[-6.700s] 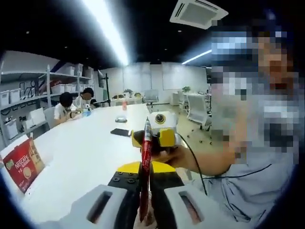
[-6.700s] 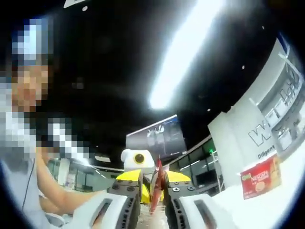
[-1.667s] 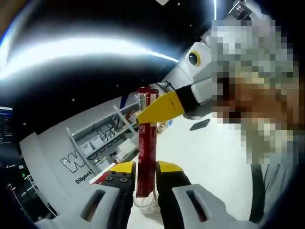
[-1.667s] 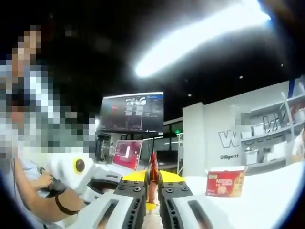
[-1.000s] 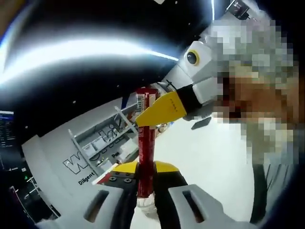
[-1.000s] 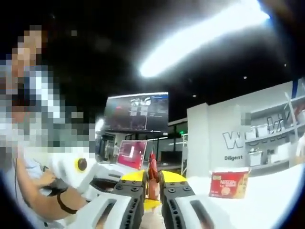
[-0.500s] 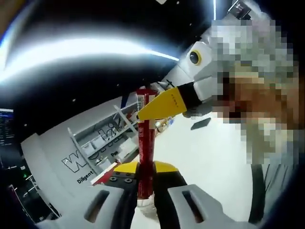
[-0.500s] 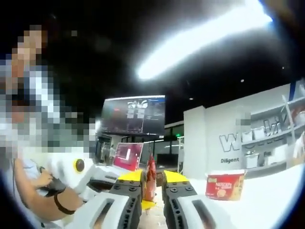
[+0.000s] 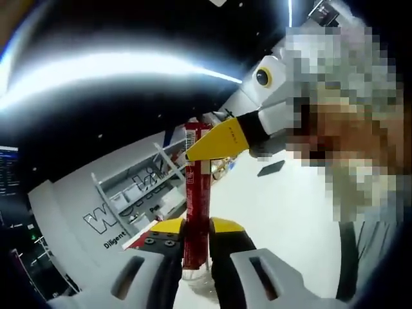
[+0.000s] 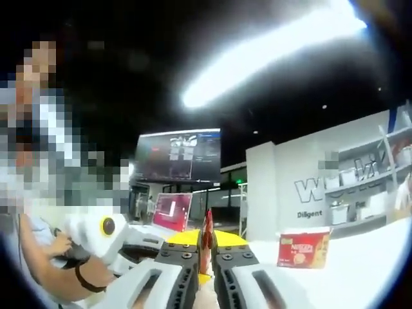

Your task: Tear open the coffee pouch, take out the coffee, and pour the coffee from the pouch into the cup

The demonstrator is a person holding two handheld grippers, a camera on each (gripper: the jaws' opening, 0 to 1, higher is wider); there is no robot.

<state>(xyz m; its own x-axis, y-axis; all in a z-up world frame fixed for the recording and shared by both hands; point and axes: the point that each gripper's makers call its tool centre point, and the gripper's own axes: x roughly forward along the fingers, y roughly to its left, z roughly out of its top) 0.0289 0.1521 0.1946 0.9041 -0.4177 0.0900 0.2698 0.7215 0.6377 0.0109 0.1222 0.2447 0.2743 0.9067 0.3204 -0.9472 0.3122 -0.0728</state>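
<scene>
White table (image 9: 277, 212), shelves (image 9: 138, 187) behind, red box (image 10: 302, 249) on table. Left claw (image 9: 195, 237) clamped on pouch (image 9: 195, 212) lower end; right claw (image 9: 209, 147) pinches its top, both closed on it.

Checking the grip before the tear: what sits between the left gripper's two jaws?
The red coffee pouch stands upright between the left gripper's jaws in the left gripper view; the right gripper pinches its top.

A red coffee box (image 10: 303, 250) stands on the white counter (image 10: 360, 270) at 4 o'clock; a lit wall screen (image 10: 177, 156) hangs behind; shelving (image 9: 145, 180) lines the wall.
</scene>
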